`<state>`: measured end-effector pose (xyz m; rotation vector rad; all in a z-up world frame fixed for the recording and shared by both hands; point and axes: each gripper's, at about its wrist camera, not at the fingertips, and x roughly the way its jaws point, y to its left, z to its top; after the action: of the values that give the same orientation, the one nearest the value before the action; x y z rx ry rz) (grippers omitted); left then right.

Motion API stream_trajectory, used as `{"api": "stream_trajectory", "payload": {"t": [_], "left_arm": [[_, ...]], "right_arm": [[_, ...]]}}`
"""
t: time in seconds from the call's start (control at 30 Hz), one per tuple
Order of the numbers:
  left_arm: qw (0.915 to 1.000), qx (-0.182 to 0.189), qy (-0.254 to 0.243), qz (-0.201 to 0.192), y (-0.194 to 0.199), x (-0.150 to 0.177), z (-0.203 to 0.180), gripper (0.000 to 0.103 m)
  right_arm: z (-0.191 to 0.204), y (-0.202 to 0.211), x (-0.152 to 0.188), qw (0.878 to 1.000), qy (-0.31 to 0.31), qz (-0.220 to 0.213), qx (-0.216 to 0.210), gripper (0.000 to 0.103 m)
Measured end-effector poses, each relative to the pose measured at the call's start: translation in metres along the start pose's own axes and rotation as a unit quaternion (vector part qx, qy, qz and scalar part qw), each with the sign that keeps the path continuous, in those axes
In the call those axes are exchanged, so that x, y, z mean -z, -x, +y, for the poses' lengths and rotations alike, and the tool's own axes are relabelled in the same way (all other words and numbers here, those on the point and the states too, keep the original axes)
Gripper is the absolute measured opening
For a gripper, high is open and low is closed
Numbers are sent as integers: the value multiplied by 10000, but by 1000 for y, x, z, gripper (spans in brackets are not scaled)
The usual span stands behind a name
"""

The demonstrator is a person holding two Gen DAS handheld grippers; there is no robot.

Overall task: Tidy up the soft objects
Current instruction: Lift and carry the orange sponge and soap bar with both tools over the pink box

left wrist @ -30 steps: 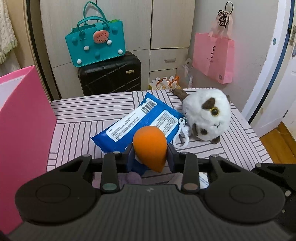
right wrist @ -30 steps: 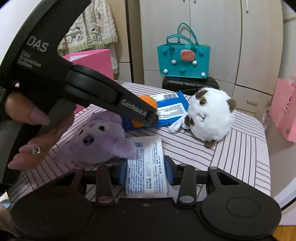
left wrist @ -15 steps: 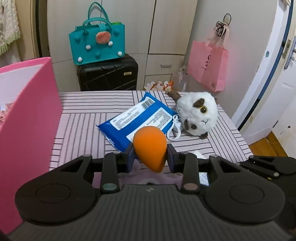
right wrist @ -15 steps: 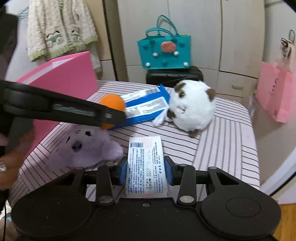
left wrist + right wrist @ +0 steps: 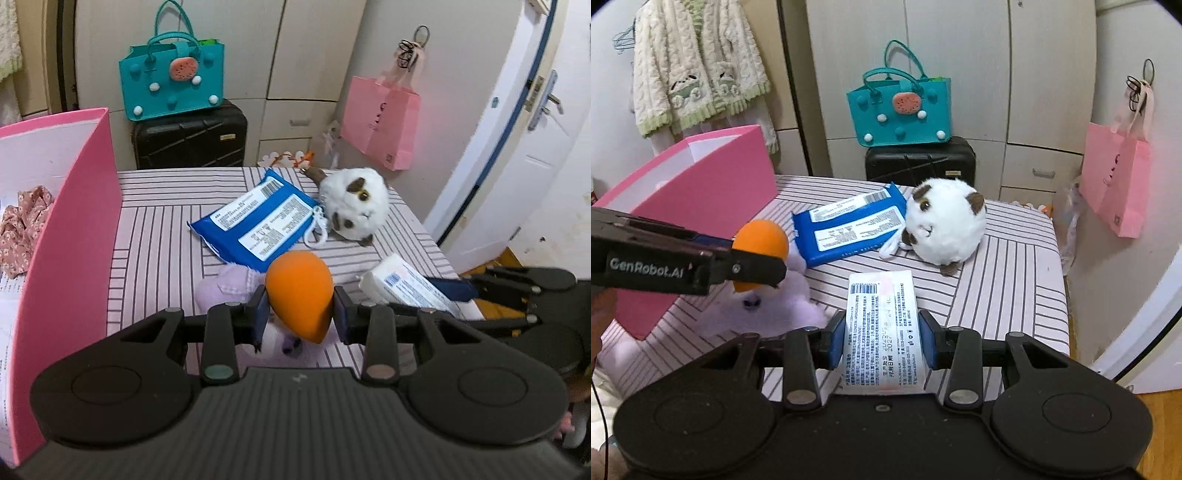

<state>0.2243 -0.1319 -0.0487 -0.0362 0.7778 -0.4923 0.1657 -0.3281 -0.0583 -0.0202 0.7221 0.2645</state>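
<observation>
Both loads now lifted off the counter (image 5: 159, 229): left gripper (image 5: 299, 317) fingers clamp the orange sponge (image 5: 299, 295), right gripper (image 5: 882, 341) fingers clamp the white tissue pack (image 5: 882, 328), pink box (image 5: 70, 229) likely next.

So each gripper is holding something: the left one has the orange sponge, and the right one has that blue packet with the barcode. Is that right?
Not quite. The left gripper does hold the orange sponge, but the right gripper is shut on a white packet, as the right wrist view shows. The blue packet lies on the striped table.
</observation>
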Motion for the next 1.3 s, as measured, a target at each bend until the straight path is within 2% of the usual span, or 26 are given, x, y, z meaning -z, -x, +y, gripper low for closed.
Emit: {"api": "stream_trajectory", "payload": {"t": [0.2, 0.53, 0.97, 1.3], "left_arm": [[9992, 250, -181, 240, 16, 5, -3, 35], [9962, 427, -422, 625, 41, 16, -3, 35], [9934, 551, -569, 824, 91, 33, 4, 35], [9879, 783, -628, 1178, 128, 52, 21, 35]], "right_arm": [[6, 13, -1, 9995, -16, 121, -294, 45], [29, 33, 6, 9966, -36, 301, -764, 45], [70, 70, 10, 9925, 281, 384, -1126, 45], [102, 79, 12, 9852, 388, 643, -1543, 46]]}}
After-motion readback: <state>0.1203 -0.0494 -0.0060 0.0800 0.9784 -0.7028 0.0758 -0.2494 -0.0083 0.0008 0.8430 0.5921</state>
